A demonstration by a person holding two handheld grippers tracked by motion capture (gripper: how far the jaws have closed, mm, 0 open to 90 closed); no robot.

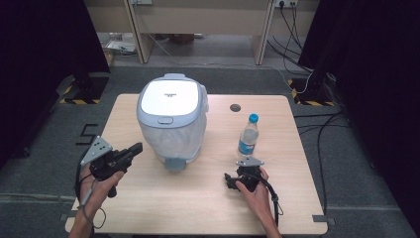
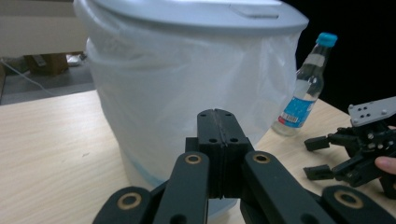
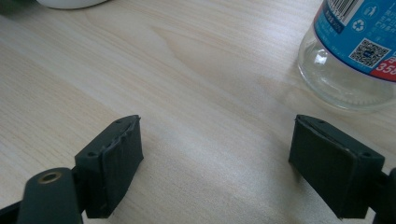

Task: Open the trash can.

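A lidded white bin (image 1: pixel 172 119) lined with a clear bag stands mid-table, a blue-capped bottle (image 1: pixel 248 136) to its right. The left gripper (image 1: pixel 134 149) is clenched on nothing; the right gripper (image 1: pixel 229 180) gapes. The pale wooden table (image 1: pixel 198 208) sits on grey carpet (image 1: pixel 356 163), with black curtains (image 1: pixel 376 74) at both sides.

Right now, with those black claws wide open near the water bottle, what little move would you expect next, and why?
Probably a short push forward and to the right by the right gripper so its jaws straddle the bottle. They are spread wide and hold nothing, the bottle stands upright just ahead and off to one side, and the left gripper is shut near the bin.
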